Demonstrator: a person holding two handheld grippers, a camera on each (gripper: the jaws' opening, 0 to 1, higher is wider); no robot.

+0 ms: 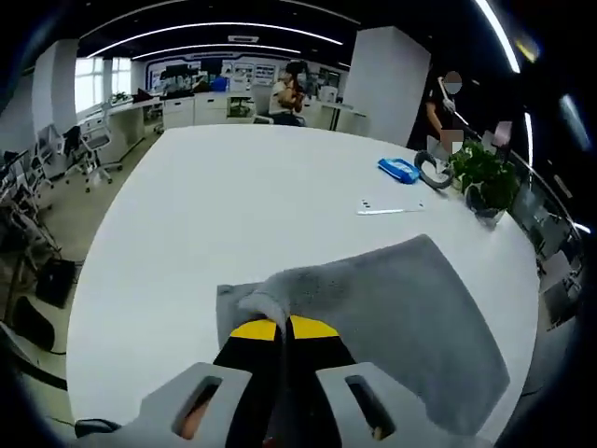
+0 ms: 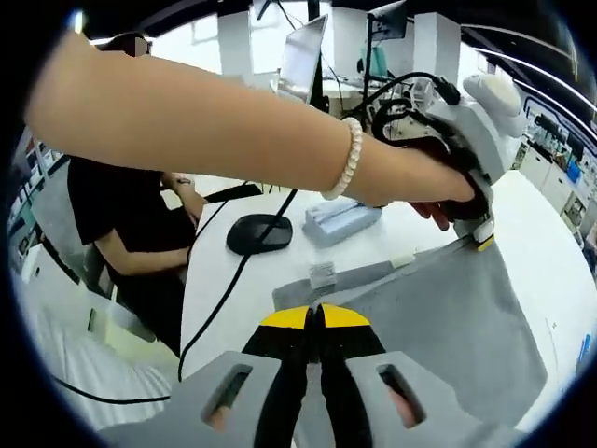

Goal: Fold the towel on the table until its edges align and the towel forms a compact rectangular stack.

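A grey towel [image 1: 401, 313] lies on the white table [image 1: 233, 205], one corner bunched up and lifted. In the left gripper view, my left gripper [image 1: 282, 322] is shut on that raised corner. From the right gripper view the towel [image 2: 448, 317] spreads out to the right, a small white label [image 2: 323, 273] on its near edge. My right gripper [image 2: 317, 317] is shut on that edge, its yellow-tipped jaws pressed together. The left gripper [image 2: 482, 238] comes in at the upper right, held by a hand, pinching the far corner of the towel.
A blue packet [image 1: 399, 170], a white strip [image 1: 387, 208] and a potted plant [image 1: 485, 177] sit at the table's far right. A forearm with a bead bracelet [image 2: 350, 159] crosses above the towel. A tissue pack [image 2: 340, 219], a black round base [image 2: 256, 233] with a cable and a seated person [image 2: 121, 224] lie beyond.
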